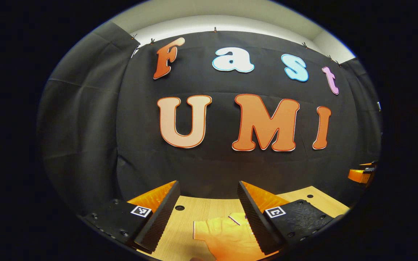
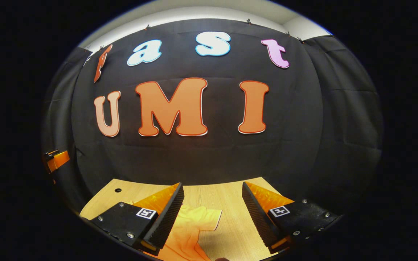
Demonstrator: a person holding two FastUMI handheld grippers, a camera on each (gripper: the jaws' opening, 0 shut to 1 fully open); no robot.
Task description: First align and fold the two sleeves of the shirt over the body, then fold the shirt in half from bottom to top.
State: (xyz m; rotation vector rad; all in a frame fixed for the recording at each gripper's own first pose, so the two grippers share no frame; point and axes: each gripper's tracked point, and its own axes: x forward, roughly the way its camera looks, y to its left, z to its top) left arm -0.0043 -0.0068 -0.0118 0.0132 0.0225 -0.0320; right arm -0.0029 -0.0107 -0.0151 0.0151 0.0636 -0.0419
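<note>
Hovering above the wooden tabletop (image 1: 194, 212), the left gripper (image 1: 209, 214) and right gripper (image 2: 212, 214) both gape, holding nothing. The orange shirt (image 2: 189, 232) lies unfolded, one sleeve (image 1: 223, 232) spread flat toward the far edge; every fold appears outstanding.

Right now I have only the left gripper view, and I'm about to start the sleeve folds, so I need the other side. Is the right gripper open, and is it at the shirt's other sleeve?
Observer: Yes, the right gripper is open, with nothing pinched between its fingers.
Operator: And the sleeve?
Observer: A sleeve of the orange shirt lies on the wooden table between those fingers, nearer the one on the picture's left.
Operator: Is it folded over the body?
Observer: No. It juts out sideways from the body, with the cuff pointing toward the other finger.
</note>
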